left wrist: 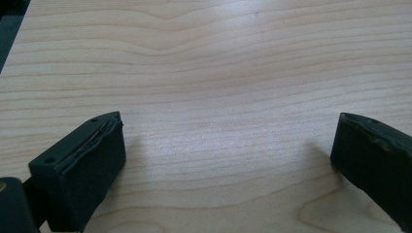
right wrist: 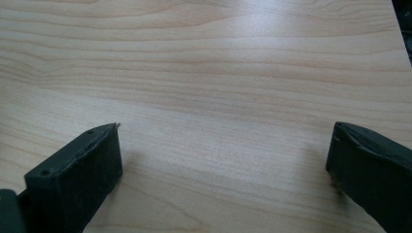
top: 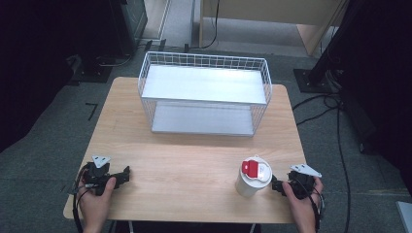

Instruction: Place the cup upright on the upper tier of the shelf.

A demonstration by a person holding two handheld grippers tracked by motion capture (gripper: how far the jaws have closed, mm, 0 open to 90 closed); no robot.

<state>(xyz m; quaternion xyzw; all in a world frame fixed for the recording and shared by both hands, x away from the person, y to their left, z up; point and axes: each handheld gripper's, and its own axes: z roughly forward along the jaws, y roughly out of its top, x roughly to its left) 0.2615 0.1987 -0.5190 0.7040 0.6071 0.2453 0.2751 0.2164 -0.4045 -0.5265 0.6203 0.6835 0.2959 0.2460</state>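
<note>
A white cup [top: 250,185] with a white lid and a red tab [top: 251,168] stands upright near the table's front right. My right gripper [top: 276,185] lies on the table just right of the cup, held by a hand; in the right gripper view its jaws [right wrist: 226,127] stand wide open over bare wood. At the front left, a hand holds my left gripper [top: 125,174] low on the table. The left gripper view shows that gripper [left wrist: 231,119] open too, with nothing between the fingers [left wrist: 87,160].
A white wire rack [top: 204,59] with an upper and a lower shelf stands at the back middle of the wooden table [top: 194,160]. Cables and black stands lie on the grey floor to the right and back left.
</note>
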